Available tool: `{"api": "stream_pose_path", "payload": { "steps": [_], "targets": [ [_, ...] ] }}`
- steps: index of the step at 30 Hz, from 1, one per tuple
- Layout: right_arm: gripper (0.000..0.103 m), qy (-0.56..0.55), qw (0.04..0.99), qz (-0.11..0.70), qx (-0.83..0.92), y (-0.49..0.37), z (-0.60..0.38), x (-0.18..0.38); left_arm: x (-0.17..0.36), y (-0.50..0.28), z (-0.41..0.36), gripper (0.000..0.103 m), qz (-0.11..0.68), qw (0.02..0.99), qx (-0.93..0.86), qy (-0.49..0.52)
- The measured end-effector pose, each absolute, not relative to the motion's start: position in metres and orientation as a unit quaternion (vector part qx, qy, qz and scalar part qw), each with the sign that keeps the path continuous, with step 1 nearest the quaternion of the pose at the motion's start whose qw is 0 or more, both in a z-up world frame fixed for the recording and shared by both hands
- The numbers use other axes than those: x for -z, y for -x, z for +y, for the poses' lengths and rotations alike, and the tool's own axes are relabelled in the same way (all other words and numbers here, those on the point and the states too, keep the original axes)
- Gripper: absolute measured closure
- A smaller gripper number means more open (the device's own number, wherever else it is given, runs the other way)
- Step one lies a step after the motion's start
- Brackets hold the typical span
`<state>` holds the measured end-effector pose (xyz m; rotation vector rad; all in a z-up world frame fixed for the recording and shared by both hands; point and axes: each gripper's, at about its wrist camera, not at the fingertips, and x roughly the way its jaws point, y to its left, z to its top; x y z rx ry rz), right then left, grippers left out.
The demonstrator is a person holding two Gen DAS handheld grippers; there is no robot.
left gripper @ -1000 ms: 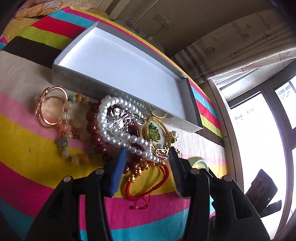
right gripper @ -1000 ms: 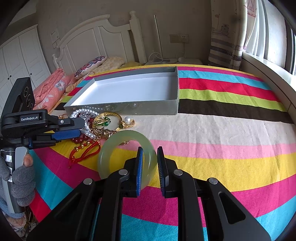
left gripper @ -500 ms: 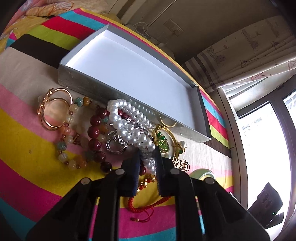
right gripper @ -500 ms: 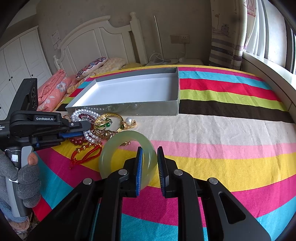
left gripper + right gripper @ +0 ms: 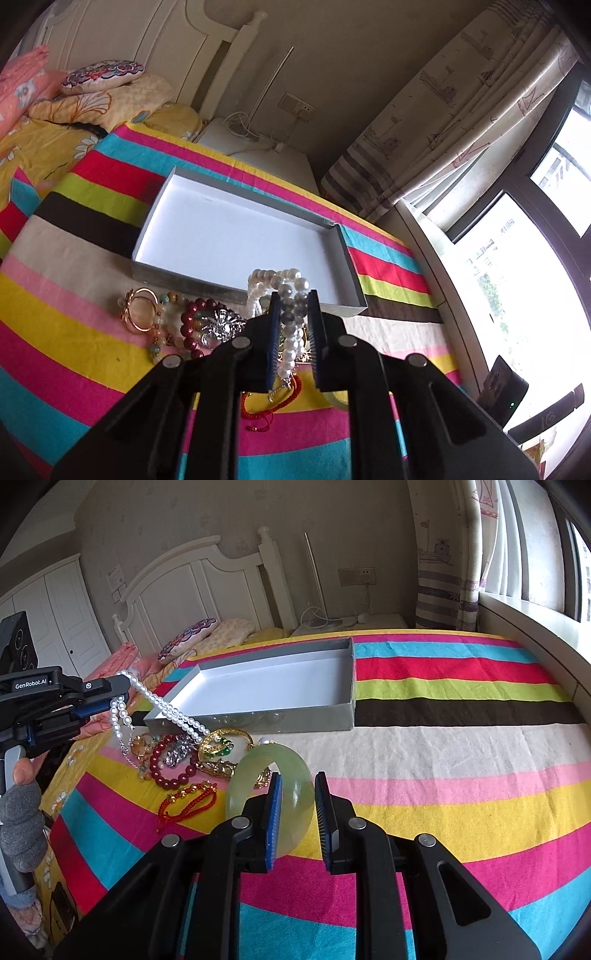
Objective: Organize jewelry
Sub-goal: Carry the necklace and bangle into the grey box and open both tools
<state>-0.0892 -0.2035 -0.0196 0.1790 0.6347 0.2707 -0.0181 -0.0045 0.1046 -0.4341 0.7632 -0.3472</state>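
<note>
Fingers (image 5: 274, 325) of the left gripper (image 5: 293, 314) are closed on the pearl necklace (image 5: 162, 705), which hangs above the jewelry pile on the bed (image 5: 443, 753), its tail still trailing there. The jade bangle (image 5: 291, 797) is pinched by the right gripper (image 5: 297, 794). The strand should be lifted clear of the pile before being carried over the near wall of the box (image 5: 258, 718).

The pearl strand (image 5: 162, 705) shines glossy and smooth. At four o'clock from it, the pale green bangle (image 5: 291, 775) looks like polished, translucent stone. The dark red beads (image 5: 173, 760) are glassy; the gold bangles (image 5: 138, 310) are bright metal. The box (image 5: 258, 716) is matt white card inside with silvery walls, on a woven striped cloth (image 5: 443, 757).
</note>
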Motion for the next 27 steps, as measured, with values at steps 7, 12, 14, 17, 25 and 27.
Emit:
{"api": "stream_pose_path", "payload": {
  "steps": [7, 12, 14, 17, 25, 27],
  "targets": [
    [0.093, -0.071, 0.956, 0.250, -0.138, 0.100, -0.200, -0.023, -0.148, 0.025, -0.007, 0.090, 0.343, 0.905, 0.180, 0.175],
    [0.092, -0.052, 0.948, 0.283, -0.137, 0.087, -0.203, -0.030, -0.166, 0.028, -0.011, 0.090, 0.332, 0.912, 0.186, 0.155],
    [0.090, -0.057, 0.936, 0.321, -0.131, 0.077, -0.212, -0.018, -0.173, 0.031, -0.011, 0.090, 0.324, 0.915, 0.188, 0.150],
    [0.041, -0.064, 0.919, 0.375, -0.108, 0.065, -0.224, 0.007, -0.188, 0.036, -0.009, 0.090, 0.306, 0.921, 0.194, 0.140],
    [0.077, 0.064, 0.898, 0.427, -0.084, 0.037, -0.198, 0.046, -0.217, 0.039, -0.012, 0.090, 0.287, 0.929, 0.202, 0.120],
    [0.084, 0.080, 0.900, 0.421, -0.086, 0.038, -0.194, 0.045, -0.220, 0.039, -0.012, 0.090, 0.285, 0.930, 0.201, 0.118]
  ]
}}
